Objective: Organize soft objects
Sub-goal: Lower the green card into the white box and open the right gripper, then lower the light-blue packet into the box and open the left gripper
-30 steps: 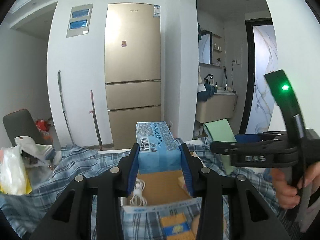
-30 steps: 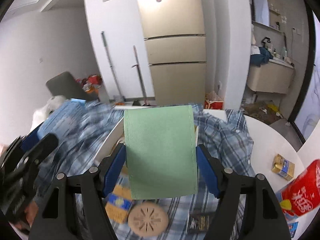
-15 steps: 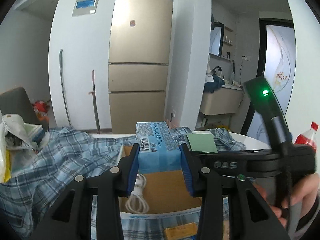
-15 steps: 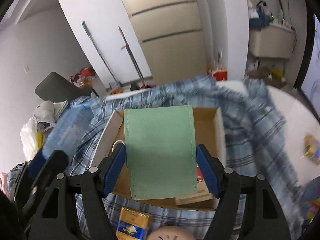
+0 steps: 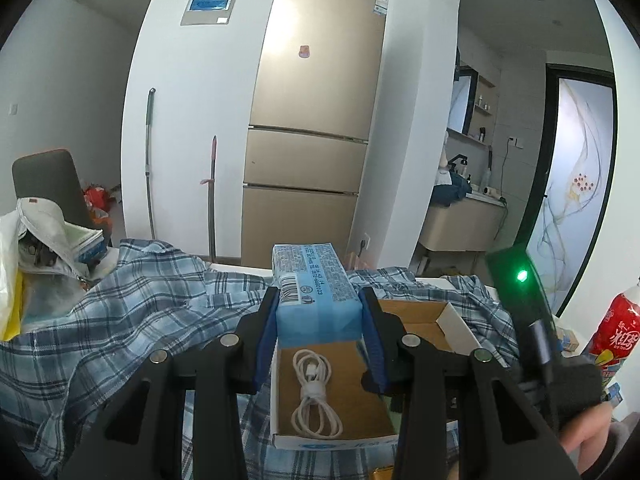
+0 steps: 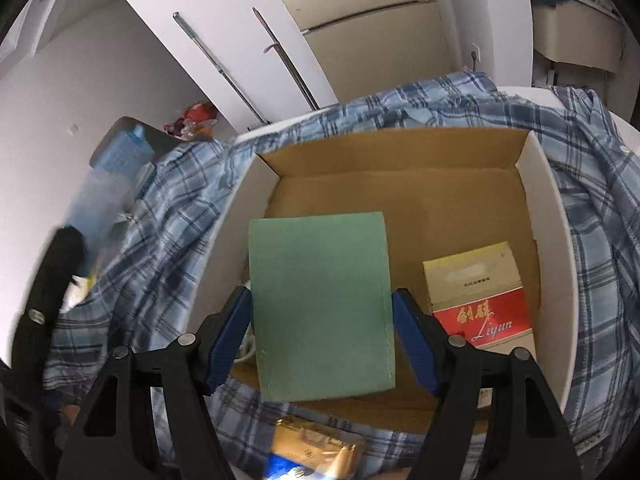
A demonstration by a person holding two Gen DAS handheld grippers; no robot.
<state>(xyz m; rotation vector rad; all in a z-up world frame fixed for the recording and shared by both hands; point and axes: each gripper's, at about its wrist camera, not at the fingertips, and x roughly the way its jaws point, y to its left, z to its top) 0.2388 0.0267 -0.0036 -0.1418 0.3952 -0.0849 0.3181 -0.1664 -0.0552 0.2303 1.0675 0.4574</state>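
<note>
My left gripper (image 5: 319,312) is shut on a light blue tissue pack (image 5: 314,288) and holds it above the near left part of an open cardboard box (image 5: 448,322). A coiled white cable (image 5: 316,394) lies in the box below it. My right gripper (image 6: 321,320) is shut on a green folded cloth pad (image 6: 320,312) and holds it over the box (image 6: 548,216), above its left half. A red and cream packet (image 6: 480,296) lies in the box at the right. A blue plaid shirt (image 6: 160,224) is spread around the box.
A gold packet (image 6: 316,448) lies on the shirt in front of the box. A red bottle (image 5: 614,332) stands at the right. Bags and a white pouch (image 5: 44,236) are heaped at the left. A gold fridge (image 5: 316,128) stands behind the table.
Both grippers have moved forward over the box with their loads. The right gripper has tilted down, so the box's inside fills its view. The left view has shifted so the cable lies below the pack.
</note>
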